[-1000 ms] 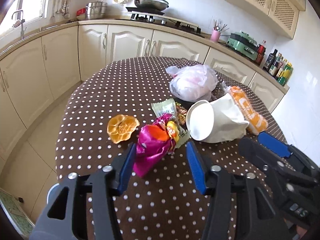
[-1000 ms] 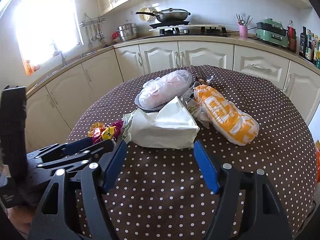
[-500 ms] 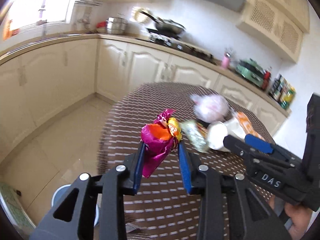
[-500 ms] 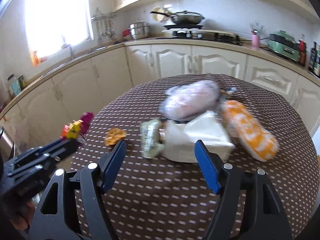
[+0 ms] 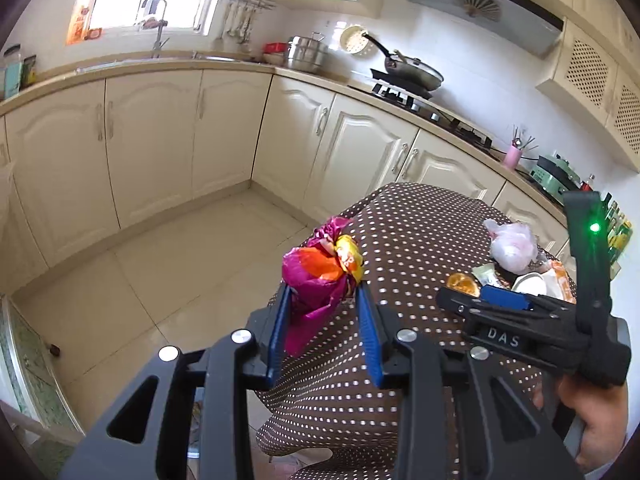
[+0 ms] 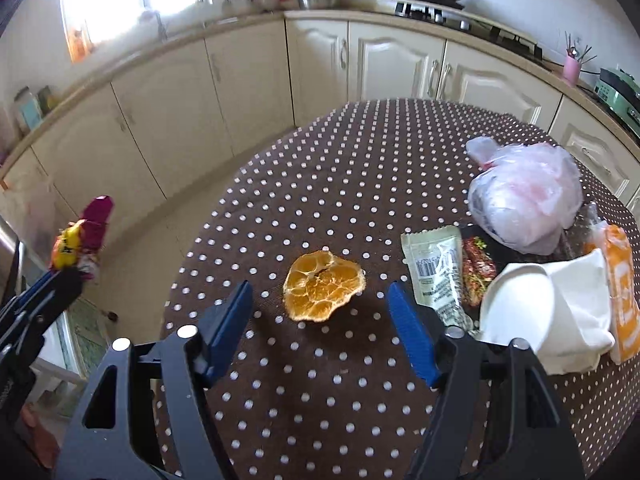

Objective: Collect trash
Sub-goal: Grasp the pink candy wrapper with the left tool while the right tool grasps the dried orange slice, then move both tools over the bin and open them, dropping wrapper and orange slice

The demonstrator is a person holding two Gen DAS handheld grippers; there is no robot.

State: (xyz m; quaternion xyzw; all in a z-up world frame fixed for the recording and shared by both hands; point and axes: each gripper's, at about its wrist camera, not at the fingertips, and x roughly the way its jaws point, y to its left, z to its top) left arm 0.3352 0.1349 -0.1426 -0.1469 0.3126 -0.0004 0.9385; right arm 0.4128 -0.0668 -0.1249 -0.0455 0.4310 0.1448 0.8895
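Note:
My left gripper (image 5: 322, 300) is shut on a crumpled magenta, orange and yellow wrapper (image 5: 320, 272) and holds it in the air past the table's left edge; the wrapper (image 6: 82, 236) shows at the far left of the right wrist view. My right gripper (image 6: 320, 300) is open, its blue fingers either side of an orange peel (image 6: 322, 290) lying on the brown dotted tablecloth (image 6: 320, 184). To the right lie a pale green sachet (image 6: 438, 270), a white cup-like wrapper (image 6: 552, 316), a tied plastic bag (image 6: 524, 196) and an orange packet (image 6: 622, 284).
Cream kitchen cabinets (image 5: 152, 140) curve around the room behind the table. A tiled floor (image 5: 140, 280) lies below my left gripper. A stove with a pan (image 5: 412, 70) stands on the counter. The right gripper (image 5: 520, 320) shows at the right of the left wrist view.
My left gripper closed on the wrapper, lifted it off the table and swung it left over the floor. My right gripper moved left, from the white wrapper to the orange peel.

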